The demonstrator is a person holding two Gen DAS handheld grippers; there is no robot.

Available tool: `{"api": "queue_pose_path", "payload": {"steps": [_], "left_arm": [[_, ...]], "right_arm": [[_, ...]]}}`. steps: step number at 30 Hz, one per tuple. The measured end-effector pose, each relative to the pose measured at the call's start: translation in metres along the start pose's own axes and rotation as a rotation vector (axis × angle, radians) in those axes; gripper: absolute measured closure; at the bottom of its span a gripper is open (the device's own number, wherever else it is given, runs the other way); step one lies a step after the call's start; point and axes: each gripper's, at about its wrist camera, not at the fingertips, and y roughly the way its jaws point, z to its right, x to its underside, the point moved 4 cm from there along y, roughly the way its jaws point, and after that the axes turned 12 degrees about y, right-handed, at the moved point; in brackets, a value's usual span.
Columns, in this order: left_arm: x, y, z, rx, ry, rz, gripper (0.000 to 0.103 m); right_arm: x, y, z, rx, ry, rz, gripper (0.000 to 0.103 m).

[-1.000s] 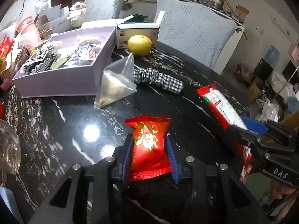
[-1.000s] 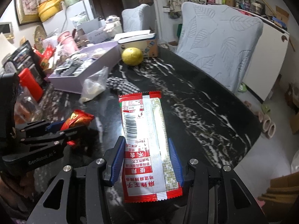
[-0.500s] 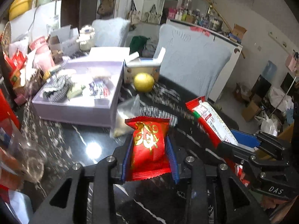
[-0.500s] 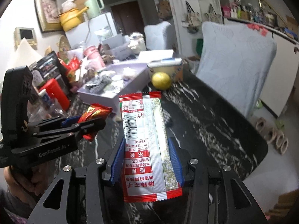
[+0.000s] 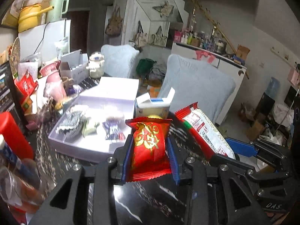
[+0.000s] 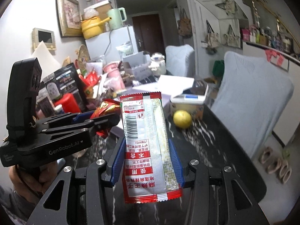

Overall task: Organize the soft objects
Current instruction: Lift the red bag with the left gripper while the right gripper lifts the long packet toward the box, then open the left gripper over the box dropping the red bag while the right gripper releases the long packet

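A red foil snack packet with gold lettering (image 5: 149, 146) is clamped in the left gripper (image 5: 150, 161) above the black marbled tabletop (image 5: 150, 202); a long red-and-white sachet (image 6: 148, 146) is clamped in the right gripper (image 6: 147, 165), near the open lilac box (image 5: 90, 146).

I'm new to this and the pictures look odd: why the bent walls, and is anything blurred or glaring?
Left wrist view: fisheye lens bows the walls; dark corners; a lamp glare spot on the black marble table; the red snack packet is sharp. Right wrist view: same bowing; the long packet is crisp, the yellow fruit and far clutter smeared.
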Motion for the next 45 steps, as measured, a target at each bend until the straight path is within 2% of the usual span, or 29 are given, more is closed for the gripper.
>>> {"api": "queue_pose_path", "payload": {"steps": [13,27,34,40,45], "left_arm": [[-0.051,0.02,-0.049,-0.082,-0.053,0.078,0.069],[-0.085,0.05,-0.099,-0.222,-0.114,0.114,0.068],[-0.087,0.075,-0.122,-0.313,-0.124,0.083,0.068],[-0.076,0.099,-0.14,-0.31,-0.172,0.03,0.068],[-0.072,0.117,-0.151,-0.347,-0.168,-0.014,0.068]], "right_arm": [[-0.057,0.033,-0.015,-0.034,-0.063,0.062,0.057],[-0.104,0.089,-0.024,-0.056,-0.109,0.086,0.057],[-0.12,0.125,-0.029,-0.071,-0.123,0.065,0.057],[-0.12,0.155,-0.028,-0.069,-0.118,0.023,0.057],[-0.117,0.177,-0.024,-0.068,-0.112,-0.014,0.057]]}}
